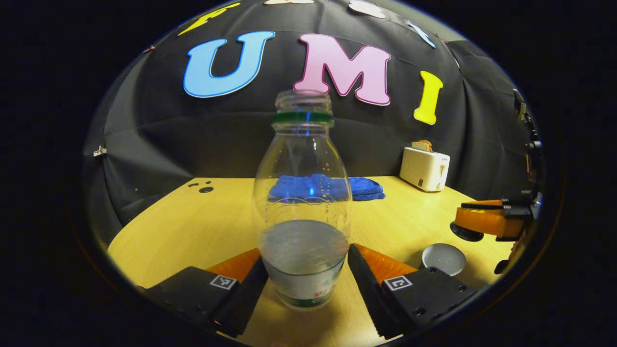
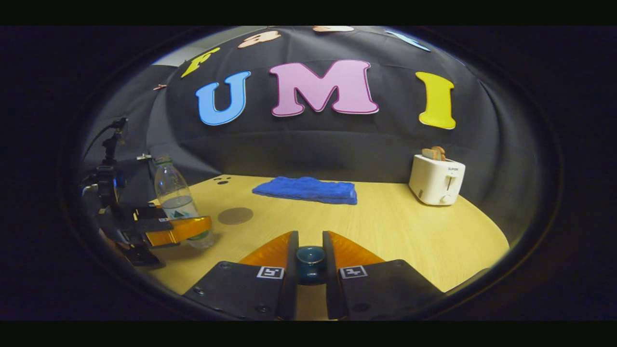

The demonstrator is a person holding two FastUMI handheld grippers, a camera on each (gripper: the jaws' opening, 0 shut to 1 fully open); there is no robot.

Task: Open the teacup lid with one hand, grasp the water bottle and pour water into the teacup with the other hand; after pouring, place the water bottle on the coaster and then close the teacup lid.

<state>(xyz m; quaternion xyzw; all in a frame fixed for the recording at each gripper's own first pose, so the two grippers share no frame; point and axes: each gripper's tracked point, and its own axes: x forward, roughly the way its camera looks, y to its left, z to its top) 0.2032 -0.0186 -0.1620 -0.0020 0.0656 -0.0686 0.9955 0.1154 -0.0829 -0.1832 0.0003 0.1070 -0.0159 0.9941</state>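
My left gripper [image 1: 303, 270] brackets the water bottle [image 1: 302, 202], which stands upright on the tabletop [image 1: 183, 226] with its cap off and about a third full; the jaws sit beside the bottle's lower body, and I cannot tell if both fingers press it. My right gripper [image 2: 310, 262] is clamped on the knob of the teacup lid [image 2: 310, 260], which I judge lifted off. So I read this as the bottle grasp, before pouring. Next I need a firm squeeze, a lift, then a tilt over the cup. The grey disc [image 1: 443, 258] at 4 o'clock from the bottle may be the coaster. The blue cloth [image 2: 307, 189] and toaster [image 2: 436, 179] at 12 and 2 o'clock stand well clear.
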